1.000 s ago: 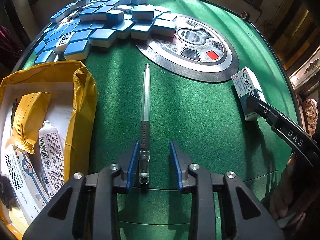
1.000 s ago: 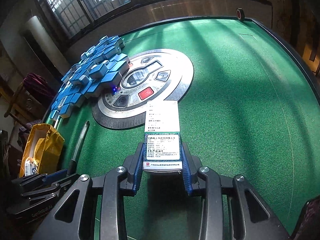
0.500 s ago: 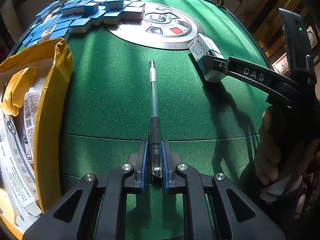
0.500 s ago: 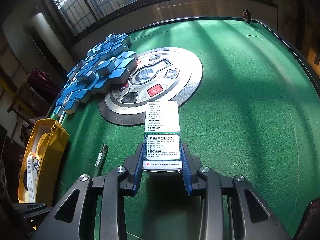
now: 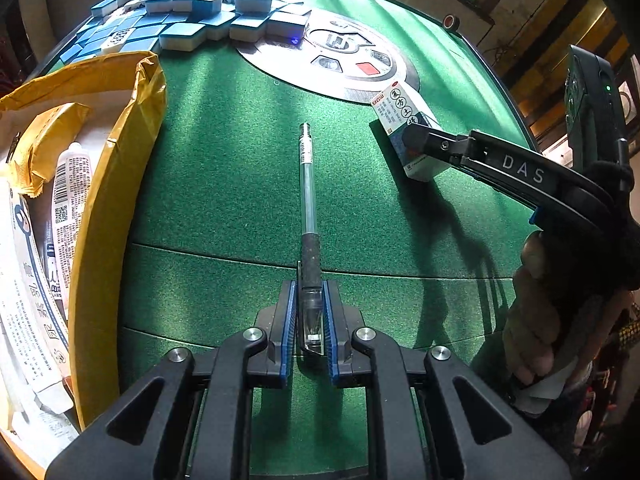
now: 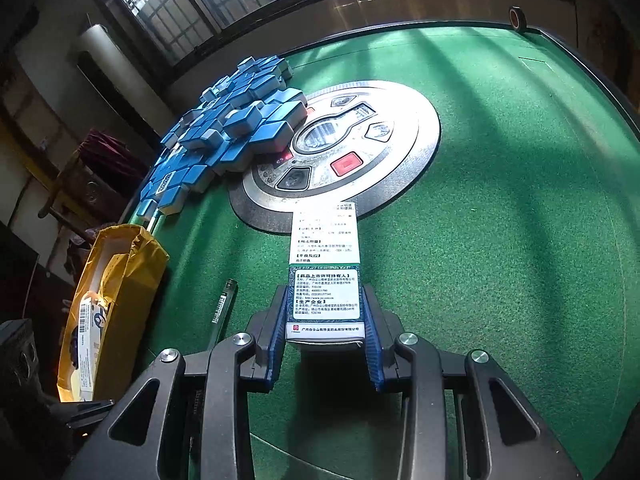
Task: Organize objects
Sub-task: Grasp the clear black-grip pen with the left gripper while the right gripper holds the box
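While both tools are loaded, the left gripper [image 5: 310, 316] is clamped on the cap end of a gel pen [image 5: 308, 184] pointing to 12 o'clock, and the right gripper [image 6: 326, 336] grips a medicine box [image 6: 326, 280], probably bound for the yellow mailer bag [image 5: 108, 208] at 9 o'clock. Only the left wrist view shows the ointment tube [image 5: 70, 184] inside; only the right shows the box's back label.

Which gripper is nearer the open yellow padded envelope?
Left. The left gripper, shut on the clear pen, is just beside the yellow padded envelope; the right gripper, clamping the white medicine box, sits beyond the pen.
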A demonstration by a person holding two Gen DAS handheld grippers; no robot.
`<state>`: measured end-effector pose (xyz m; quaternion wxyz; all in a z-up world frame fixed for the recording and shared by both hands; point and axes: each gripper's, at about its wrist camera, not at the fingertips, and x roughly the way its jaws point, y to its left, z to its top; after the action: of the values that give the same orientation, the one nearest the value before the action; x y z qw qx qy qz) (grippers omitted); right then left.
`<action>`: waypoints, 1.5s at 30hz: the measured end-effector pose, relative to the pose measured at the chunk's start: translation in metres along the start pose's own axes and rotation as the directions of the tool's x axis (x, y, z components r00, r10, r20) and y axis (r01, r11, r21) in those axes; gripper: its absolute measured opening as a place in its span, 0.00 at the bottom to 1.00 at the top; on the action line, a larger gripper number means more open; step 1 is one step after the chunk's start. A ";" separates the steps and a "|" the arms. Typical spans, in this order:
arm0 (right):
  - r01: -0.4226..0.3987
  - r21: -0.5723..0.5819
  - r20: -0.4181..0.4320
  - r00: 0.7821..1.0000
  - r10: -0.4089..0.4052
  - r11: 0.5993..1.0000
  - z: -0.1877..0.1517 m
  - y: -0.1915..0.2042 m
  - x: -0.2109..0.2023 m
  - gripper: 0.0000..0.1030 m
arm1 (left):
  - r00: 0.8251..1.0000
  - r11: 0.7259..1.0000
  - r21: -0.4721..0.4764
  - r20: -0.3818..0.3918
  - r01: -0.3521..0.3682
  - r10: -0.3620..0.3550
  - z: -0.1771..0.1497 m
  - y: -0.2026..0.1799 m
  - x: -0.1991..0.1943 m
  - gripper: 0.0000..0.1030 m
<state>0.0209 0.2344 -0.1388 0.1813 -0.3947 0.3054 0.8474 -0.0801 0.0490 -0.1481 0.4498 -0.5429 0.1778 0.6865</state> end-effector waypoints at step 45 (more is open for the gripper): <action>-0.134 -0.048 0.021 0.991 0.135 0.990 -0.009 0.027 -0.013 0.29 | 0.995 0.993 -0.120 0.101 0.002 0.010 0.004 0.020 -0.037 0.07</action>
<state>0.0194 0.2078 -0.1231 0.1183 -0.3671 0.3091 0.8693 -0.0984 0.0261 -0.1182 0.4233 -0.5332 0.1144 0.7235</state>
